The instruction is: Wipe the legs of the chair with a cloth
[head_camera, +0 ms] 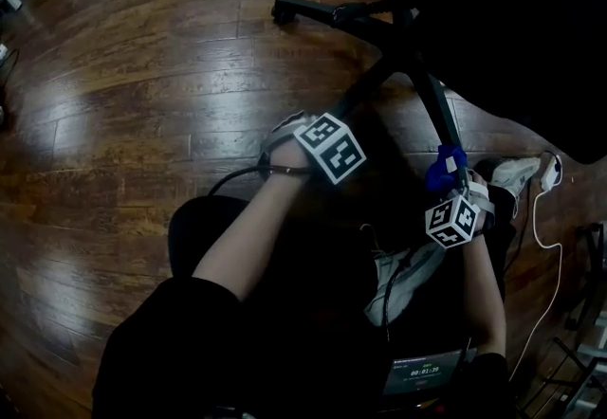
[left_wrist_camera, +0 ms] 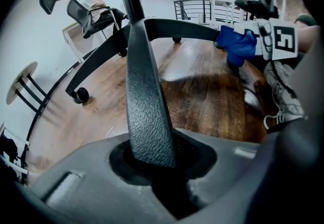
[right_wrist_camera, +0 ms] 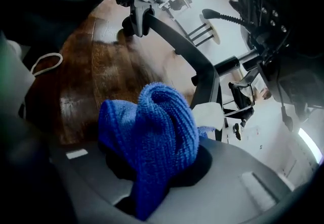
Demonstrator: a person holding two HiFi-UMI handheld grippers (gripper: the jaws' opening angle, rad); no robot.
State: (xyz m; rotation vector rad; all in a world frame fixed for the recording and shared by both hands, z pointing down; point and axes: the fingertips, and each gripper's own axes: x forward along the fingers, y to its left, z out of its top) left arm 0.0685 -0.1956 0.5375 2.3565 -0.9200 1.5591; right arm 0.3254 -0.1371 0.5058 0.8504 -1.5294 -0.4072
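1. two grippers work at the chair base [head_camera: 406,33], which stands on a wooden floor [head_camera: 142,76]. this looks like the wiping step itself, already under way.
2. the left gripper [left_wrist_camera: 152,154] has its fingers drawn narrow and clamped on one textured chair leg [left_wrist_camera: 147,86], towards its outer end. i judge that it is steadying the chair and not cleaning.
3. the right gripper [right_wrist_camera: 152,167] has its fingers closed on the blue cloth [right_wrist_camera: 152,126]. the cloth is bunched into a thick fold that stands out past the fingers.
4. in the head view the cloth lies against the second leg [head_camera: 436,104], near that leg's outer end and just ahead of the right gripper. the two grippers are on neighbouring legs, near each other but apart.
5. a third leg [head_camera: 322,11] with its caster [head_camera: 282,9] reaches away to the far side, with no gripper near it. how clean any leg is cannot be told.
6. the next move likely calls for sliding the cloth along the second leg with steady pressure. the fold should stay wrapped over the top and sides, and the left grip should stay firm so the casters do not roll.
7. the remaining legs will probably need the chair turned or the left hold shifted.
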